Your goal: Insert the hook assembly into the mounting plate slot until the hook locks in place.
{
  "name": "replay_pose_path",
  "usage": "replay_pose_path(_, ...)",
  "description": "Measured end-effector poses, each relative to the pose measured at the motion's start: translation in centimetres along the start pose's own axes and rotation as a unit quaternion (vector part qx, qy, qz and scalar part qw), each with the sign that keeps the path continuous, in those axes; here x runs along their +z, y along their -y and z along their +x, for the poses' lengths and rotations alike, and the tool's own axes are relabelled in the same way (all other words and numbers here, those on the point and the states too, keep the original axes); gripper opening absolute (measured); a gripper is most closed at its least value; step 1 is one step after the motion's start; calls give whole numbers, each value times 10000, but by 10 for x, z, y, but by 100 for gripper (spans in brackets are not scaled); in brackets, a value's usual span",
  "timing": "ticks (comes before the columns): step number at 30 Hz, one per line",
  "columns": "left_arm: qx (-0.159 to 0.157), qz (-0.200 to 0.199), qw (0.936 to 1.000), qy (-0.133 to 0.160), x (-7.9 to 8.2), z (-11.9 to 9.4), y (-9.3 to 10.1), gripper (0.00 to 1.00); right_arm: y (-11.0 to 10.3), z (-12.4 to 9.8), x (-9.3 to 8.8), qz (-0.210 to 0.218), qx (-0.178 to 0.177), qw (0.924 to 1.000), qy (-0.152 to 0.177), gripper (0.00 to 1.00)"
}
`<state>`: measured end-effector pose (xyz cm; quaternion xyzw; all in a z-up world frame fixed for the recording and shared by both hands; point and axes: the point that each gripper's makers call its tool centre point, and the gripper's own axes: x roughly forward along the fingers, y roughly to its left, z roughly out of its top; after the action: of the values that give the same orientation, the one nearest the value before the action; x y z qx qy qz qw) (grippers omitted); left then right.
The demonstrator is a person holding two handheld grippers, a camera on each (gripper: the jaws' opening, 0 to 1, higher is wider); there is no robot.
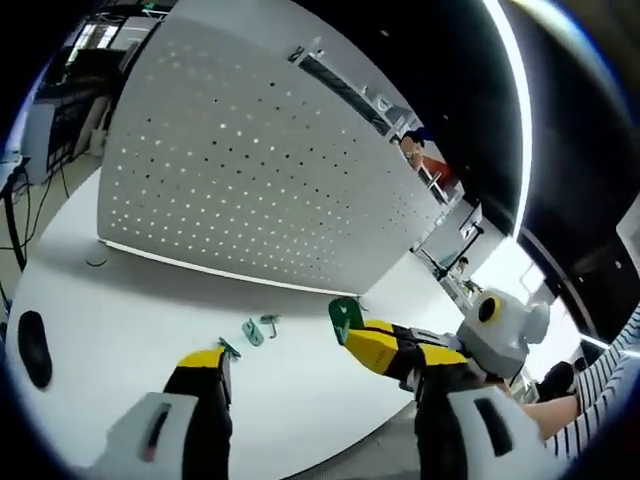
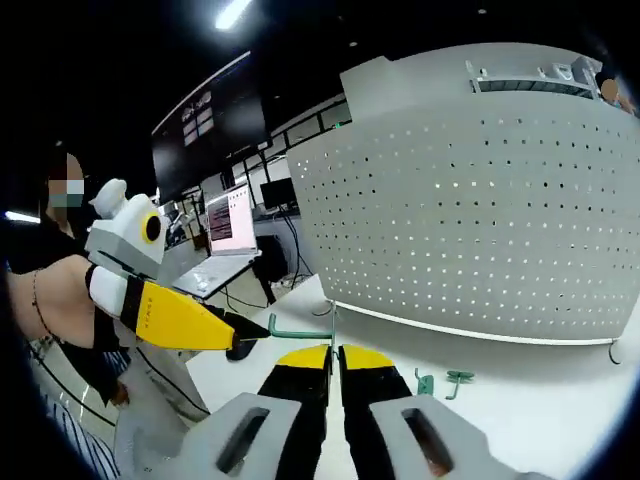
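Green hook (image 2: 300, 331) pinched in right tongs (image 2: 335, 352) — no writing legible.

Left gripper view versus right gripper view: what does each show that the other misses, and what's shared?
Left gripper view: a black object on the table. Right gripper view: an open laptop. Shared: the white pegboard, loose green pieces on the table, and the green hook held by the right gripper.
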<state>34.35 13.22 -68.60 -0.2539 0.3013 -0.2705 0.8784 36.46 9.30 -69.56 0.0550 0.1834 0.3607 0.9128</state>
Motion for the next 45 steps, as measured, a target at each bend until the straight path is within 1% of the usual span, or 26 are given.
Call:
replay_pose_path(1, -74, -68, 9999, 34, 2, 1, 2, 72, -2, -1, 0, 53, 30, 10000, 34, 0)
replay_pose_path(8, -212, -99, 9997, -5, 0, 4, 10, 60, -7, -7, 2, 318, 25, 9993, 202, 0)
replay_pose_path(10, -285, -131, 9995, -29, -2, 5, 14, 55, -7, -8, 4, 347, 29, 9991, 239, 0)
replay_pose_path(16, -505, -290, 9983, 33, 0, 8, 24, 40, -10, -10, 8, 452, 60, 9985, 318, 0)
replay_pose_path(20, -599, -365, 9975, 67, 3, 9, 27, 31, -11, -11, 12, 468, 79, 9981, 390, 0)
replay_pose_path(24, -606, -351, 9975, 120, 6, 9, 27, 22, -10, -11, 14, 486, 86, 9979, 426, 0)
replay_pose_path(32, -676, -550, 9960, 192, 8, 10, 29, 16, -12, -11, 16, 498, 113, 9976, 464, 0)
replay_pose_path(38, -745, -792, 9937, 285, 11, 12, 32, 13, -13, -12, 17, 473, 139, 9975, 510, 0)
replay_pose_path(42, -760, -798, 9936, 259, 11, 14, 33, 10, -14, -12, 18, 458, 142, 9974, 545, 0)
replay_pose_path(45, -768, -846, 9930, 294, 12, 14, 33, 8, -16, -12, 20, 439, 146, 9972, 586, 0)
